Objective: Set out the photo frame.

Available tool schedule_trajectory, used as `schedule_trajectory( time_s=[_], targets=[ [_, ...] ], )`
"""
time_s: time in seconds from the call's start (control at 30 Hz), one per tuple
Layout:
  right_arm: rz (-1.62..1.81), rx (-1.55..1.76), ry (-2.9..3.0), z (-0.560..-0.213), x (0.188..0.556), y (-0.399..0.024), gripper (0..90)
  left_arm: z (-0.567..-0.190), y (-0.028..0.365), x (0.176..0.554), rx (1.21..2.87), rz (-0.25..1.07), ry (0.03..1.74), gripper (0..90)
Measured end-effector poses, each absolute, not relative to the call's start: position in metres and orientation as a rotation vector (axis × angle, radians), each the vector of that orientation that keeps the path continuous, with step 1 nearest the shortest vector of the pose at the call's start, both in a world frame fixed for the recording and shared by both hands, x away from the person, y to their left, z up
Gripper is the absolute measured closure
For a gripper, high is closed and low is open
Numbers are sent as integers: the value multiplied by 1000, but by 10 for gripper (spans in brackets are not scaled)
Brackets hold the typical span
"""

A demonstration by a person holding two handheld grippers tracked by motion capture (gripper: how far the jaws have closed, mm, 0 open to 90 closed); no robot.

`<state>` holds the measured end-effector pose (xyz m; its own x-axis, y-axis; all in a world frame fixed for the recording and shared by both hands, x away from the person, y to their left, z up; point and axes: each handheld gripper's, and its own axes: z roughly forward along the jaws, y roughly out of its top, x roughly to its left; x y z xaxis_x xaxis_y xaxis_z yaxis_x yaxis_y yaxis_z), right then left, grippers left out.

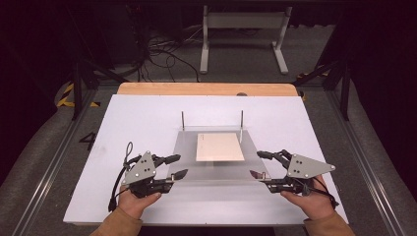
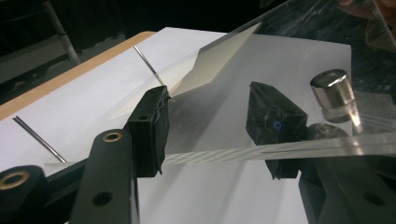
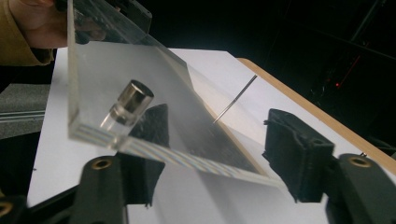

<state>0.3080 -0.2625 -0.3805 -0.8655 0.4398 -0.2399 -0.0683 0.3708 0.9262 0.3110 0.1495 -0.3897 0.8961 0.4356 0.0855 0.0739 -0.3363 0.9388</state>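
1. On the white table lies a clear acrylic plate, with a beige sheet under it and two thin metal pins at its far edge.
2. At its near left corner, my left gripper stands wide open, the plate's edge between its jaws.
3. At the near right corner, my right gripper is open the same way.
4. A small metal cylinder sits on the plate's corner.

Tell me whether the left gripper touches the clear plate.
Cannot tell: in the left gripper view the left gripper straddles the clear plate edge, but contact isn't plain.
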Motion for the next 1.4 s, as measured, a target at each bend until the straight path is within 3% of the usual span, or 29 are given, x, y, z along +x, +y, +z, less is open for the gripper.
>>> schedule_trajectory(
  time_s=[0.07,0.1,0.2,0.6,1.13,1.4],
  targets=[
    [1509,316,2188,-380,310,-260,465,-389,149,311,1889,385,375,486],
    [1514,312,2192,-381,311,-259,535,-389,148,311,1886,387,377,489],
    [1503,292,2193,-381,310,-258,578,-389,148,311,1882,390,377,494],
    [1444,320,2065,-369,306,-255,587,-370,143,308,1848,480,348,575],
    [1323,238,1879,-320,287,-244,613,-321,144,298,1754,643,313,607],
    [1426,227,1851,-301,271,-247,618,-305,145,287,1721,625,313,606]
  ],
)
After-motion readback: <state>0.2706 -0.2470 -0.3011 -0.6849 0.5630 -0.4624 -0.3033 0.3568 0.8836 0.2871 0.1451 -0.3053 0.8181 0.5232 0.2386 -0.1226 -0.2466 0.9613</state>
